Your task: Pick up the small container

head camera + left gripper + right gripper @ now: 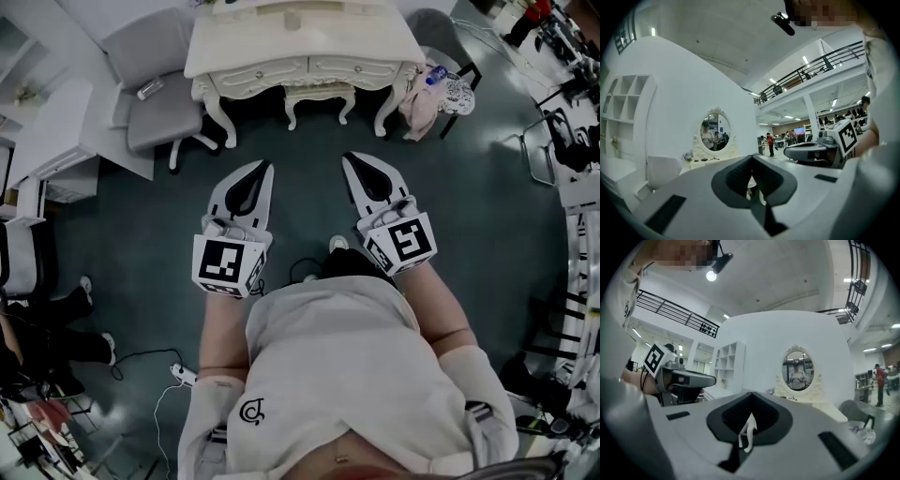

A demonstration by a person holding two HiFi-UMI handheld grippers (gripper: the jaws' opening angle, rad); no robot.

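Observation:
I stand on a dark floor facing a white dressing table (pixel 300 42); both grippers are held at waist height, well short of it. My left gripper (pixel 265 165) is shut with nothing between its jaws, and its tips (pixel 752 157) meet. My right gripper (pixel 349 157) is likewise shut and empty, tips together (pixel 751 393). Each shows in the other's view: the right gripper (pixel 820 150), the left gripper (pixel 684 378). An oval mirror (pixel 715 131) stands on the table, with a few small items (pixel 705 160) in front of it. I cannot tell which of them is the small container.
A white stool (pixel 319 98) sits under the table. A grey chair (pixel 159 94) stands to its left; another chair with a pink bag (pixel 436 94) to its right. White shelving (pixel 56 141) lines the left. A power strip and cable (pixel 183 375) lie on the floor.

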